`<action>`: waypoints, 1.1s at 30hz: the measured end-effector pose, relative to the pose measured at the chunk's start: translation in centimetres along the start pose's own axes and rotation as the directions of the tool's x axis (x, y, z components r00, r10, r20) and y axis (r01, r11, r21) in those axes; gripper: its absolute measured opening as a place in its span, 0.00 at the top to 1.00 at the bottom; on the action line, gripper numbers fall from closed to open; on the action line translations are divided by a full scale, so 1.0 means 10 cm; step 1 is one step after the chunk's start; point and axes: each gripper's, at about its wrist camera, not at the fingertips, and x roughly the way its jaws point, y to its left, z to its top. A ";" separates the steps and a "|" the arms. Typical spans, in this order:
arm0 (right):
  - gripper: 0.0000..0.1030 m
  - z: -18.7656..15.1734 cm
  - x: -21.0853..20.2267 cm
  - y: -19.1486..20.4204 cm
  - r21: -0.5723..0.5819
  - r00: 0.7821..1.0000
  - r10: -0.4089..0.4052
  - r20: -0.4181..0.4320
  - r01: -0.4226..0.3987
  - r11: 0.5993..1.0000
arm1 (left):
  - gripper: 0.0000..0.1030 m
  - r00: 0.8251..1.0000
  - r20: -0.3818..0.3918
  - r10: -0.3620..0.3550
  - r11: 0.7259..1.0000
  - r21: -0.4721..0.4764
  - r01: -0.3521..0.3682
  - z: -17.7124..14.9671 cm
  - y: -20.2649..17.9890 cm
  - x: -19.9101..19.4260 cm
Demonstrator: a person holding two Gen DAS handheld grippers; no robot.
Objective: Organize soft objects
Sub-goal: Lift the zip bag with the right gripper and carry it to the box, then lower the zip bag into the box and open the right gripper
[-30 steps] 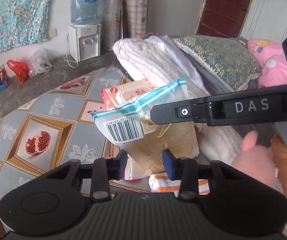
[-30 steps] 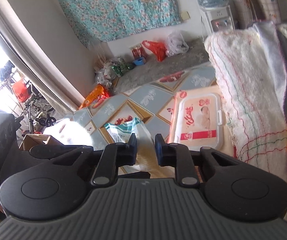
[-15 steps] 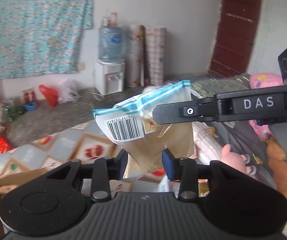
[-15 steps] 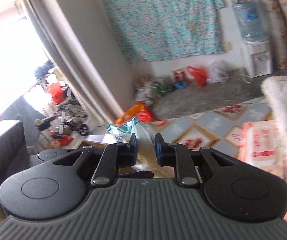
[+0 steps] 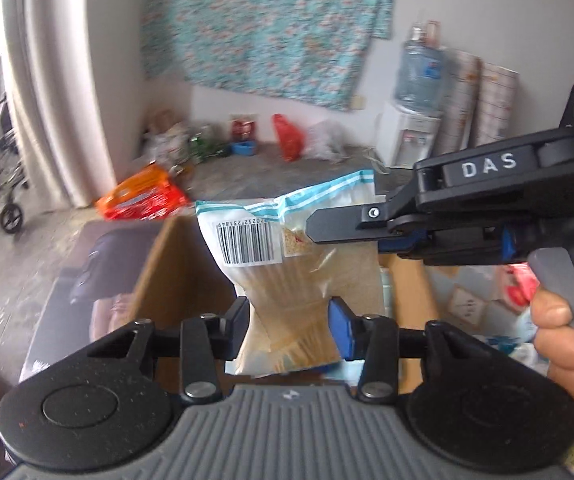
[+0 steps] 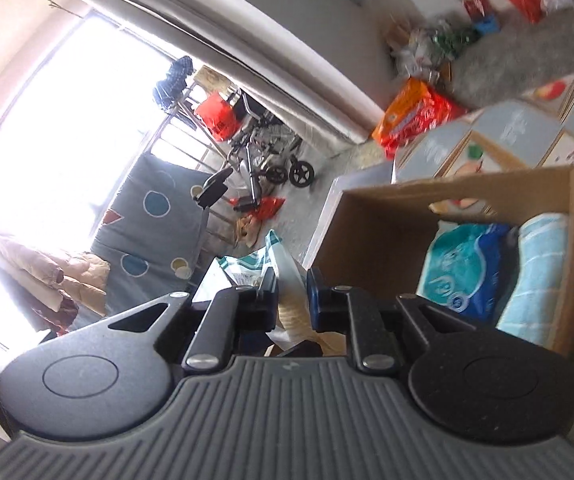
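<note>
A clear plastic bag with a teal-striped top, a barcode label and beige contents hangs between both grippers. My left gripper pinches its narrow waist; the jaws are opening, with the pads touching the bag. My right gripper comes in from the right, shut on the bag's top corner. In the right wrist view the bag stands up between the right gripper's closed jaws. An open cardboard box lies just below and behind the bag. In the box lie a teal tissue pack and a light blue towel.
A person's hand grips the right handle. The box stands on a fruit-patterned tablecloth. A dark cap lies left of the box. On the floor are an orange pack, a wheelchair and a water dispenser.
Both grippers have swung left and slightly up with the bag, away from the bedding pile and wipes pack to above the cardboard box. The grip on the bag looks unchanged.
</note>
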 end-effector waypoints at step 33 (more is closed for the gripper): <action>0.50 0.12 0.35 -0.36 0.137 0.987 -0.132 0.096 0.118 0.983 | 0.30 0.998 0.060 -0.027 0.998 -0.055 0.031 -0.27 0.54 -0.11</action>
